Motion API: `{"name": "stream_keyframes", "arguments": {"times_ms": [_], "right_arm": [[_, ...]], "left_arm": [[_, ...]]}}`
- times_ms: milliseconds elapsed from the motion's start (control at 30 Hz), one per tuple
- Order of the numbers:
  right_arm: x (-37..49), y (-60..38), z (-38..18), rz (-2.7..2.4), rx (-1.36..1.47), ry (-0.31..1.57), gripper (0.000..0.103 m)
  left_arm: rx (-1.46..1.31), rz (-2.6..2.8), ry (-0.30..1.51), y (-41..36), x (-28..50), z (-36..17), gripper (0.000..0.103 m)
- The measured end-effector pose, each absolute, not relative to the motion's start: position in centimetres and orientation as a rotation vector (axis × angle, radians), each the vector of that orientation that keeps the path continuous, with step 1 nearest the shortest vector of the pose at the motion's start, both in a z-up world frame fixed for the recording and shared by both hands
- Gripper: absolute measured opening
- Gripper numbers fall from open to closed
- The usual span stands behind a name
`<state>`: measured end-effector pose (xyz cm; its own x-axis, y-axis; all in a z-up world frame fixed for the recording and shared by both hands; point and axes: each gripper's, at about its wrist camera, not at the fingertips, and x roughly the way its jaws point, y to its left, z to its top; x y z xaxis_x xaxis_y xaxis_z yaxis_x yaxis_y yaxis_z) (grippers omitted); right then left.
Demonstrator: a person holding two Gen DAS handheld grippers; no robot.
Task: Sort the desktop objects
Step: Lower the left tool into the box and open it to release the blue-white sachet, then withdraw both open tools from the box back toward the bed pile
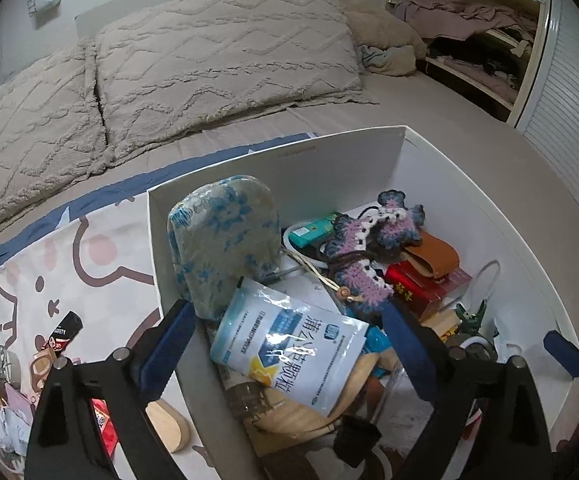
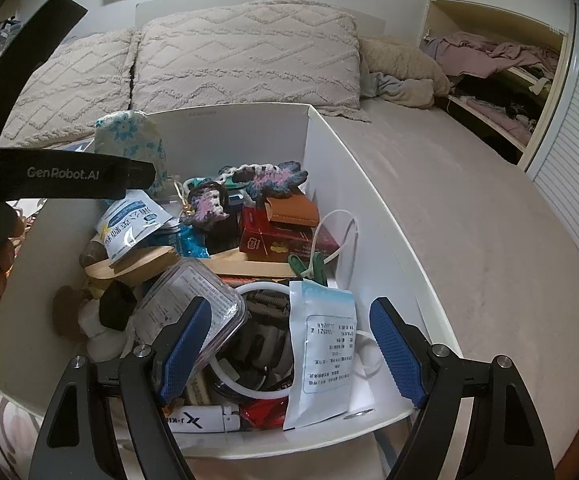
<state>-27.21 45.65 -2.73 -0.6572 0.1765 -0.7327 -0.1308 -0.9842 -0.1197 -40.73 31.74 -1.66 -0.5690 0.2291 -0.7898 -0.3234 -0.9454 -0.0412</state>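
1. The left gripper point(image 1: 285, 352) is at the bottom of the left wrist view. Its jaws stand wide open and nothing is pressed between the blue pads.
2. Between these open jaws lies a white and blue pouch point(image 1: 289, 344) with printed characters. It rests tilted on top of the pile in the white box point(image 1: 329, 156), free of both pads.
3. The left finger of this gripper is over the left wall of the box; the right finger is over the inside.
4. A blue flowered pouch point(image 1: 225, 240) stands against the left wall of the box, above the printed pouch in the frame.
5. A purple crochet piece point(image 1: 369, 240) lies in the middle of the box, and to its right a red carton point(image 1: 421, 284) with a brown leather case point(image 1: 437, 252) on top.
6. On the cartoon cloth point(image 1: 89, 272) at the lower left, outside the box, there are a black tube point(image 1: 63, 332) and other small things.
7. The right gripper point(image 2: 289, 352) is at the bottom of the right wrist view. Its jaws are also wide open and hold nothing.
8. Under these jaws, at the near end of the box, stands a white paper sachet point(image 2: 321, 356), and to its left a clear plastic case point(image 2: 193, 304) and a white ring point(image 2: 249, 344).
9. A white lighter point(image 2: 205, 422) lies at the near wall.
10. The box stands on a bed point(image 2: 469, 220), with pillows point(image 2: 245, 56) in the upper part of the frame.
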Motion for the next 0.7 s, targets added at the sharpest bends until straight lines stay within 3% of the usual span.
{"name": "stream_keyframes", "arguments": {"times_ms": [700], "right_arm": [[-25.9, 45.4, -1.1, 2.732, -1.112, -0.077, 0.082]], "left_arm": [[-1.154, 2.532, 0.15, 31.1, -36.7, -0.2, 0.095]]}}
